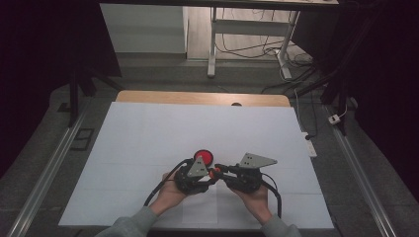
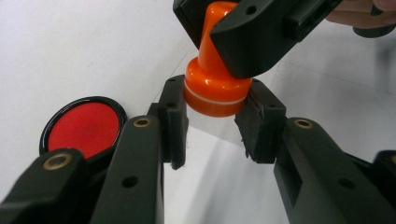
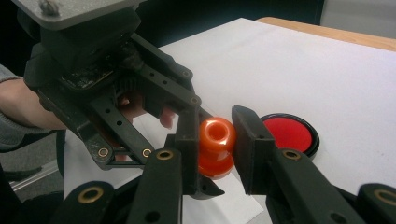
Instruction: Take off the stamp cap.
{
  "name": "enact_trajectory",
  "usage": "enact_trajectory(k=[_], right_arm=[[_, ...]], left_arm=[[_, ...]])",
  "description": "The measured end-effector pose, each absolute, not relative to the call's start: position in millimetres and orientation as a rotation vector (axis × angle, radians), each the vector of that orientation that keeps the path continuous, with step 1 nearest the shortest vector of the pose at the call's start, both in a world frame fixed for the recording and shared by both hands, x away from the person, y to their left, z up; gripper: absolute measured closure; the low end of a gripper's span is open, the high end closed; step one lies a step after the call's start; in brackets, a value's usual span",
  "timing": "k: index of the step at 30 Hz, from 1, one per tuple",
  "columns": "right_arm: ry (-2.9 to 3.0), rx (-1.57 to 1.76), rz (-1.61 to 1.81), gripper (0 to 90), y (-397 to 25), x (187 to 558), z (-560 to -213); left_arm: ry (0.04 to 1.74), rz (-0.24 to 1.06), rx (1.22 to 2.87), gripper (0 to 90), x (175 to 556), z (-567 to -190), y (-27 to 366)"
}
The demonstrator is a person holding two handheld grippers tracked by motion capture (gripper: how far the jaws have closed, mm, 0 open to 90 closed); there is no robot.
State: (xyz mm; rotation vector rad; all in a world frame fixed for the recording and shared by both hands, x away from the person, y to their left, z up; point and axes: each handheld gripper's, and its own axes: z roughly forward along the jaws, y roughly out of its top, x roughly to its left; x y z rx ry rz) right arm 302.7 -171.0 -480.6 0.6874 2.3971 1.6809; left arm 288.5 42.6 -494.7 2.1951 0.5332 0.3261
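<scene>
Right hand-held gripper (image 3: 215, 140): clenched on the stamp (image 3: 216, 145), pads on its narrow handle, knob end toward the camera.

Left hand-held gripper (image 2: 212, 122): jaws spread either side of the stamp's wide base, pads at or just off it; contact cannot be told for sure.

Stamp: orange, glossy plastic, pale band round the base. Held in the air between the two grippers, above the counter (image 1: 148, 138). Judged light, stiff and somewhat slippery; the waisted handle gives the surest hold, the rounded base less so.

Ink pad (image 2: 83, 127): round black tin, open, red pad inside. Lies on the white sheet just beyond the left gripper, apart from the stamp.
</scene>
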Motion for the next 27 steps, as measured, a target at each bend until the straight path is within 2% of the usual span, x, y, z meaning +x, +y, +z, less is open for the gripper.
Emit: enact_trajectory(k=[27], right_arm=[[2.395,0.651,1.662,72.3,-169.4,299.9,-479.8]], left_arm=[[0.516,0.308,2.206,65.5,288.2,-494.5,44.1]])
